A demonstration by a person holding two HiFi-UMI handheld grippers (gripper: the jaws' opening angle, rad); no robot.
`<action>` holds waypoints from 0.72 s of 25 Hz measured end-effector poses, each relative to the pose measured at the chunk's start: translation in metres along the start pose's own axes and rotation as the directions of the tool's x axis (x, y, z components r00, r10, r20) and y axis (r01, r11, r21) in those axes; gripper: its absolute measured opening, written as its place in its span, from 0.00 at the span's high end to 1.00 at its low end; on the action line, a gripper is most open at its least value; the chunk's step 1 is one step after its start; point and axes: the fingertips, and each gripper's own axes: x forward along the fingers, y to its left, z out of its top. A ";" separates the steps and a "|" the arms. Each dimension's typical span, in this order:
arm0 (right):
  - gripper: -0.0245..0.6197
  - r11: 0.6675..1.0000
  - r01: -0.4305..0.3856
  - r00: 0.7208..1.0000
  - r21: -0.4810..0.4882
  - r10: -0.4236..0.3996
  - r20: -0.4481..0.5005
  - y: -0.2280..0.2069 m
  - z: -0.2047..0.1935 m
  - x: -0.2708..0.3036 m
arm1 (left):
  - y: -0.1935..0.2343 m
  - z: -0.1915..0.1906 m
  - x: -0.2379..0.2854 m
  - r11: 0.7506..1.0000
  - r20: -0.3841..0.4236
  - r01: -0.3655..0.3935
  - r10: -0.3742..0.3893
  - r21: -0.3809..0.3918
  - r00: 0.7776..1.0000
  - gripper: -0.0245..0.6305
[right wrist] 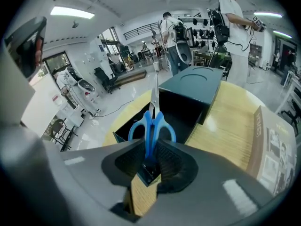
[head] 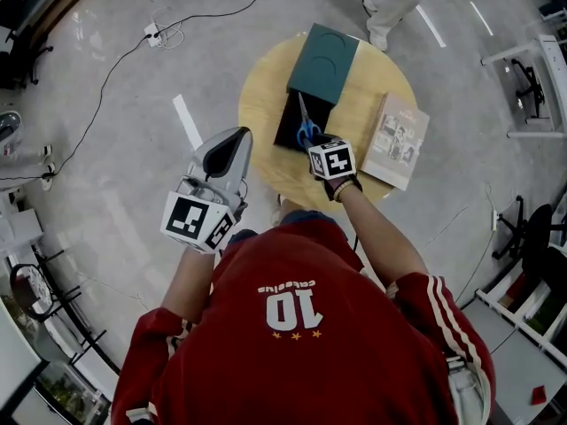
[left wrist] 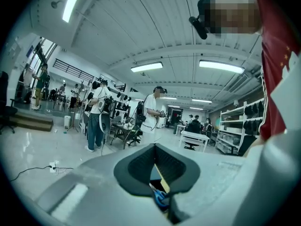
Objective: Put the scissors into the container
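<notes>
The blue-handled scissors (head: 306,129) (right wrist: 152,121) hang over the open black container (head: 288,118) (right wrist: 123,132) on the round wooden table (head: 257,104), blades pointing away from me. My right gripper (head: 313,146) (right wrist: 151,157) is shut on the handle end of the scissors, just at the container's near edge. My left gripper (head: 227,149) (left wrist: 155,173) is held up to the left of the table, off its edge, jaws together with nothing between them. Through its jaws the scissors (left wrist: 160,197) show small and far below.
A teal lid (head: 323,60) (right wrist: 190,86) lies partly over the container's far end. A book (head: 397,140) (right wrist: 277,149) lies at the table's right edge. Cables and a power strip (head: 159,34) lie on the floor, and a person's legs (head: 381,7) stand beyond the table.
</notes>
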 end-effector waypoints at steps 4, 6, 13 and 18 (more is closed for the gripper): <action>0.83 1.000 -0.003 1.000 0.001 0.003 -0.027 -0.001 -0.005 0.006 | -0.003 -0.003 0.005 1.000 -0.007 0.007 -0.007 0.003 1.000 0.96; 0.83 1.000 0.000 1.000 -0.005 0.000 -0.026 -0.001 -0.005 0.008 | -0.003 -0.003 0.006 1.000 -0.006 0.007 -0.007 0.003 1.000 0.96; 0.77 1.000 0.007 1.000 -0.004 -0.006 0.025 -0.001 0.007 0.001 | 0.000 -0.003 -0.001 1.000 -0.001 -0.002 0.002 -0.002 1.000 0.96; 0.76 1.000 0.027 0.996 0.012 -0.028 0.080 -0.003 0.016 -0.017 | -0.003 0.002 -0.009 1.000 0.018 0.011 -0.011 0.011 1.000 0.96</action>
